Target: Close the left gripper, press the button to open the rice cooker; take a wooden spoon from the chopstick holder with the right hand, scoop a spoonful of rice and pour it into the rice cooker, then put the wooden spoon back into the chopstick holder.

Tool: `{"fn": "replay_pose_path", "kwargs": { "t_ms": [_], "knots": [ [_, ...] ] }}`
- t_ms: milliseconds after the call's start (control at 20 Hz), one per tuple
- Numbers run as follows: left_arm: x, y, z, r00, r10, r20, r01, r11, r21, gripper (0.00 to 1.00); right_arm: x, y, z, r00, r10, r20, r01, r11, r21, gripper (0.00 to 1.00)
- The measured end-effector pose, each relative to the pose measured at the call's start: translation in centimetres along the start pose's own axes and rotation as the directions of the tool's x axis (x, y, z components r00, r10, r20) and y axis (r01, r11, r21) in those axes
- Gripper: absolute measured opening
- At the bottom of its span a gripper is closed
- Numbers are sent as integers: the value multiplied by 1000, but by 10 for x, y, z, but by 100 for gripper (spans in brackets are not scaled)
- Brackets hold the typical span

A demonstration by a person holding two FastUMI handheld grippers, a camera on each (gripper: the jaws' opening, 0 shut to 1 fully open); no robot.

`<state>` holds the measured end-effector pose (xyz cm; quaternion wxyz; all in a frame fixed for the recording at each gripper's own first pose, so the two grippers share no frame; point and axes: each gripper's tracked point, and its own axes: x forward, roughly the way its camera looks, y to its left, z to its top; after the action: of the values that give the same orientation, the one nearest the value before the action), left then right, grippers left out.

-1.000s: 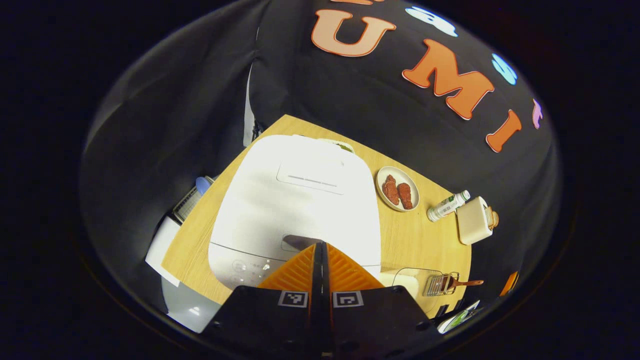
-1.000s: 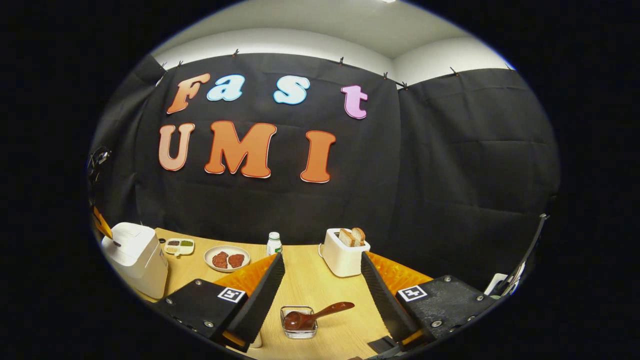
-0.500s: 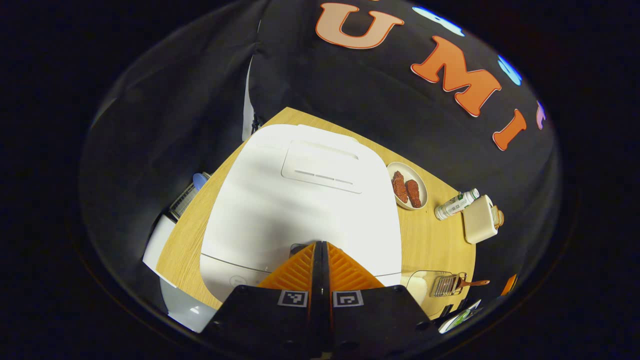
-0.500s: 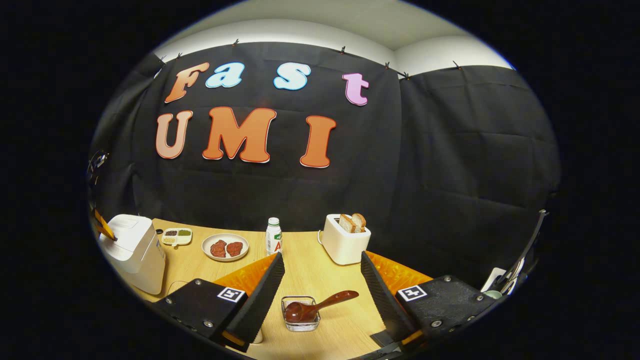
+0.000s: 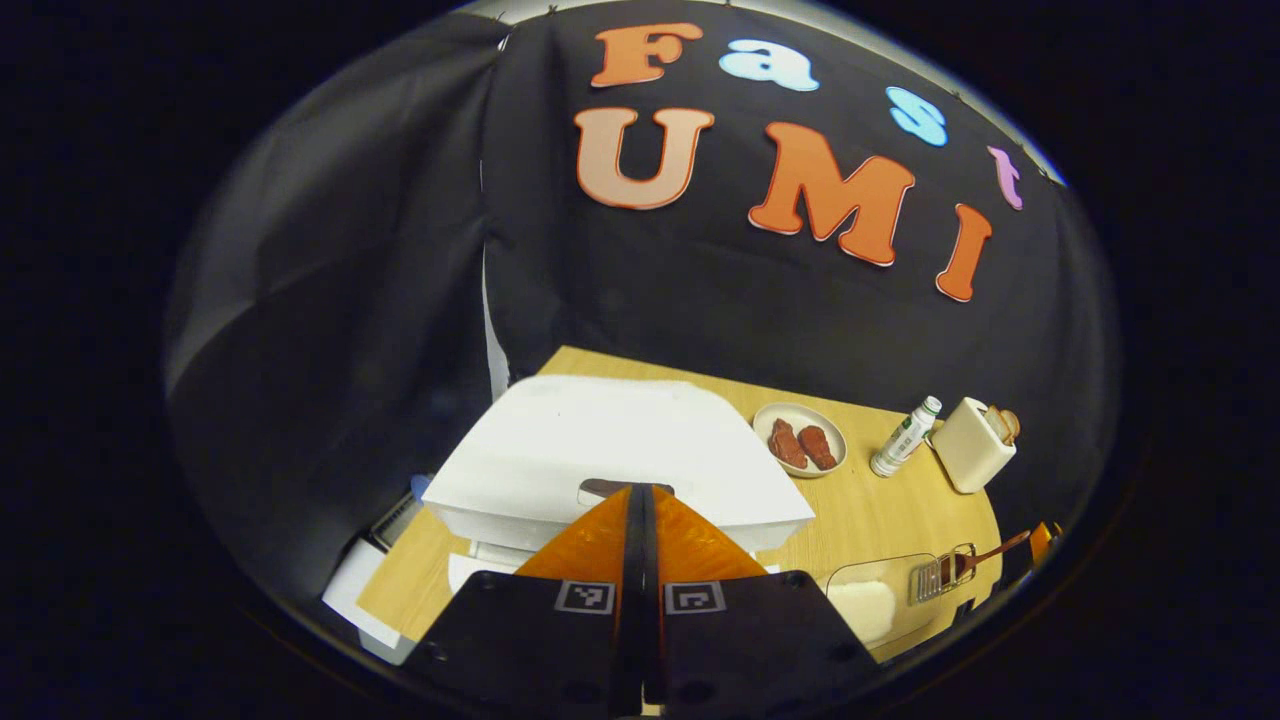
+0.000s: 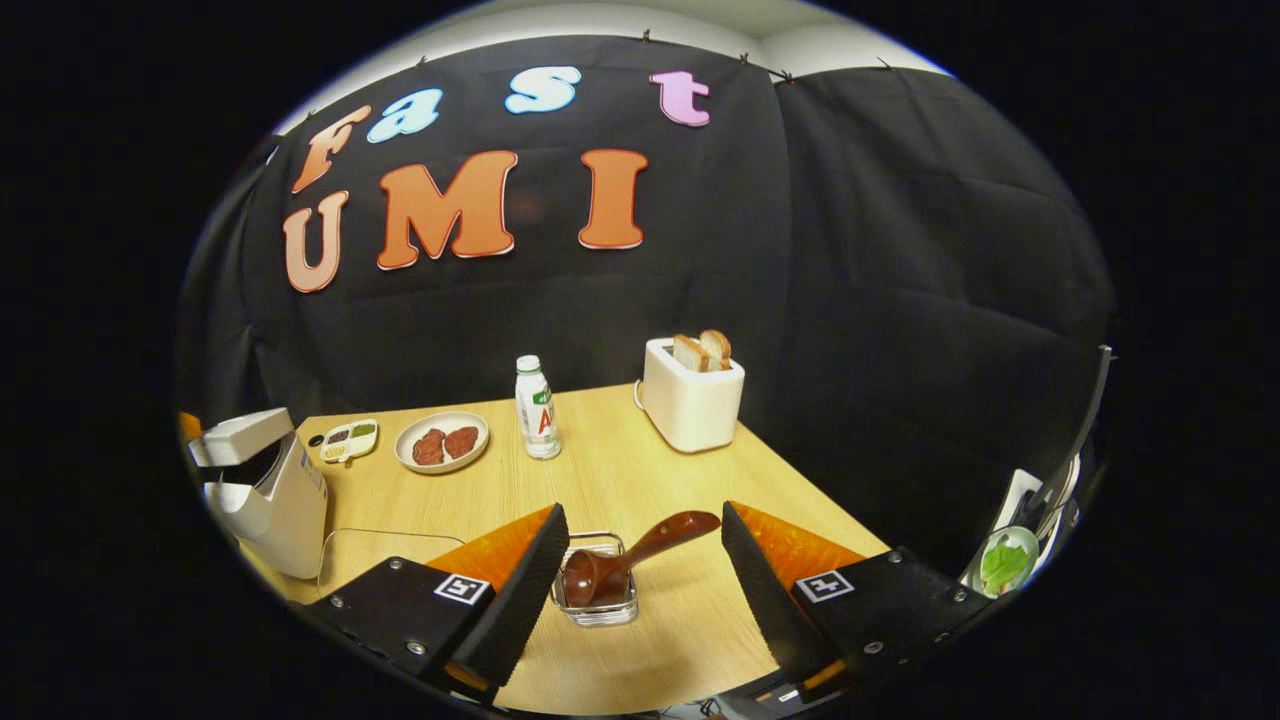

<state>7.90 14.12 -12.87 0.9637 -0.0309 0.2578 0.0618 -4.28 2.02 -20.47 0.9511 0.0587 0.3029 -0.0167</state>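
Left gripper view: the left gripper (image 5: 641, 500) sits at bottom centre, fingers pressed together, closed on nothing. Its tips lie at the dark latch button (image 5: 610, 489) on the front edge of the white rice cooker (image 5: 600, 460), lower centre of frame; actual contact can't be confirmed. The cooker lid (image 5: 620, 440) is tilted up, with a gap between it and the body below. The wood-grain counter (image 5: 870, 500) runs to the right. A plate with two reddish meat pieces (image 5: 799, 440) is just right of the cooker, then a small white bottle (image 5: 905, 437), then a white toaster with bread (image 5: 972, 443) at right. A clear container with white rice (image 5: 870, 600) is at lower right, and just beside it the chopstick holder (image 5: 935, 578) with the wooden spoon (image 5: 985, 553) sticking out to the right.

Right gripper view: the right gripper (image 6: 640, 545) is at bottom centre, fingers wide apart, holding nothing. The chopstick holder (image 6: 598, 605), a small clear square one, stands on the counter (image 6: 600, 480) between the fingers, nearer the left one. The wooden spoon (image 6: 625, 560) rests in it, bowl down, handle slanting up to the right, not touched by either finger. The rice cooker (image 6: 270, 495) is at far left, lid (image 6: 235, 437) raised ajar. A small sectioned dish (image 6: 348, 440), the meat plate (image 6: 442, 442), the bottle (image 6: 536, 395) and the toaster (image 6: 692, 395) run across mid-frame. A bowl of greens (image 6: 1000, 565) is at the lower right edge.
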Motion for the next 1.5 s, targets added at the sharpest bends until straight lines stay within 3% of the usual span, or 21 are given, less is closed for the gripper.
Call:
{"fn": "replay_pose_path", "kwargs": {
  "t_ms": [150, 300, 550, 950, 1050, 1100, 1150, 1500],
  "knots": [
    [-13, -17, -9, 1000, -19, 1, 19, 1000, -23, 5, 13, 1, -22, 996, 21, -84, -16, 998, 58, 95],
    [-23, -21, -12, 999, -6, 41, 5, 1000, 14, 5, 21, 5, -43, 985, 64, -158, -42, 989, 140, 95],
    [-43, -25, -6, 994, 28, 105, -34, 998, 59, 6, 47, 8, -55, 974, 94, -204, -40, 966, 256, 91],
    [-59, -15, -12, 989, 97, 116, -107, 991, 82, 5, 71, 19, -58, 970, 147, -195, -49, 899, 434, 46],
    [-60, -15, -14, 989, 101, 111, -111, 990, 91, 5, 77, 17, -55, 973, 137, -185, -38, 890, 455, 31],
    [-62, -16, -14, 989, 99, 112, -110, 989, 97, 6, 77, 18, -54, 973, 138, -184, -39, 888, 457, 17],
    [-62, -18, -13, 988, 98, 117, -110, 988, 104, 6, 79, 19, -53, 973, 139, -185, -41, 890, 453, 20],
    [-65, -25, -11, 988, 68, 140, -85, 989, 118, 5, 66, 21, -36, 972, 150, -179, -64, 908, 414, 12]
  ]
}}
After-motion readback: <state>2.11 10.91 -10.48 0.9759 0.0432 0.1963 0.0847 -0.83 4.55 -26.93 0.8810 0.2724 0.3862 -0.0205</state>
